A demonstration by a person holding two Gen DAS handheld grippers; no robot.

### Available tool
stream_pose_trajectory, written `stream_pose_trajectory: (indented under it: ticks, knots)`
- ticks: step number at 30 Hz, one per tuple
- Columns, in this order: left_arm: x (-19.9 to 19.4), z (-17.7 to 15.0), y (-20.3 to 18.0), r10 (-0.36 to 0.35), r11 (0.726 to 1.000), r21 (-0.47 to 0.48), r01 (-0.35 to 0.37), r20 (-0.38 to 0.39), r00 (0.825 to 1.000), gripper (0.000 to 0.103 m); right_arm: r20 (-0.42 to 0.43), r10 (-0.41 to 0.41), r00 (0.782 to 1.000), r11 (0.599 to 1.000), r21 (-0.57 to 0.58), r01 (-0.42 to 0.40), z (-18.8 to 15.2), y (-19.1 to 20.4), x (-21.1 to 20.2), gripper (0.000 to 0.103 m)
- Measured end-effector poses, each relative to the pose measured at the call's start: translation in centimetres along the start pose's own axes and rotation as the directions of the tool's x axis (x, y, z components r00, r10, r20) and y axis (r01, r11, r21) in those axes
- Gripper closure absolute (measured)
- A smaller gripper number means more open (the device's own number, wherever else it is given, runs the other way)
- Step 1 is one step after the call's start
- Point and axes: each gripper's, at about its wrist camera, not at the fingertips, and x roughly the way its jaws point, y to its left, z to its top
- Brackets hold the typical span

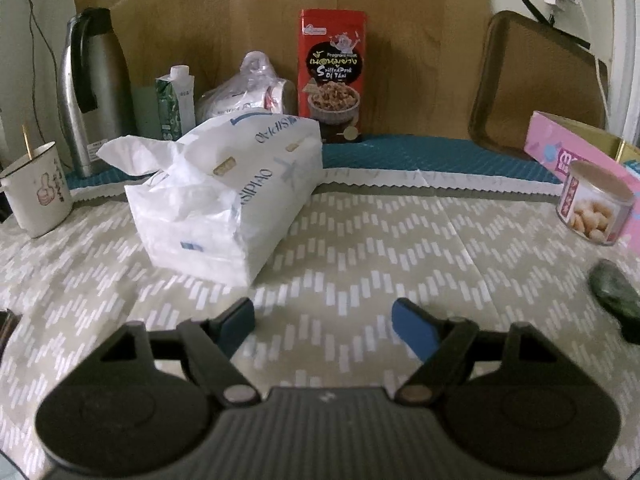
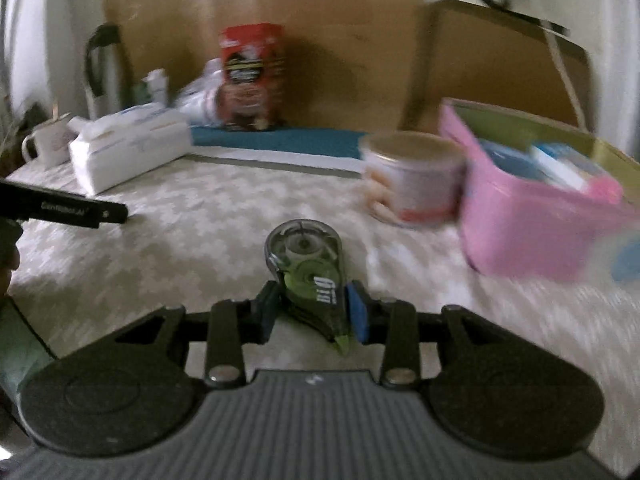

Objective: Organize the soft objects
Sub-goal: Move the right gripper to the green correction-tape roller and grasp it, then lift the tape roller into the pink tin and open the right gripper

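Observation:
A white soft tissue pack (image 1: 224, 196) lies on the patterned tablecloth, ahead and left of my left gripper (image 1: 324, 326), which is open and empty. It also shows in the right wrist view (image 2: 128, 152) at far left. My right gripper (image 2: 312, 312) is shut on a green correction tape dispenser (image 2: 308, 268), held just above the cloth. The same dispenser shows at the right edge of the left wrist view (image 1: 616, 300). A pink box (image 2: 540, 208) holding soft packs stands at the right.
A tin can (image 2: 412, 176) stands beside the pink box. A red snack box (image 1: 332, 76), a plastic bag (image 1: 248, 88), a green carton (image 1: 176, 100), a steel kettle (image 1: 92, 88) and a mug (image 1: 36, 188) line the back and left. The left gripper's body (image 2: 64, 208) shows at the left.

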Motion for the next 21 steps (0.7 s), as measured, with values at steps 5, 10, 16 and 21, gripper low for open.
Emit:
stream_pose_trajectory:
  ticks: [5,10,16,21]
  knots:
    - [-0.2,-0.1,-0.8,0.020,1.000,-0.010,-0.020,-0.008,1.000,0.022,0.017,-0.022,1.000,0.996,0.083,0.021,-1.6,-0.6,-2.0,0.063]
    - [-0.5,-0.3,-2.1,0.015,1.000,0.002,-0.015,-0.016,1.000,0.021,0.028,0.040,0.999,0.997,0.062,-0.041,-2.1,1.1,-2.3,0.063]
    - [-2.1,0.4,-3.7,-0.185,0.982,-0.055,0.180,-0.095,0.978,0.028,0.053,0.063,0.997,0.992,0.110,-0.068,-2.6,1.1,-2.8,0.063]
    - [-2.6,1.1,-7.3,-0.451,0.893,-0.111,0.437,-0.197,0.871,0.033,0.073,0.129,0.989,0.954,0.263,-0.144,-3.1,-1.0,-3.2,0.063]
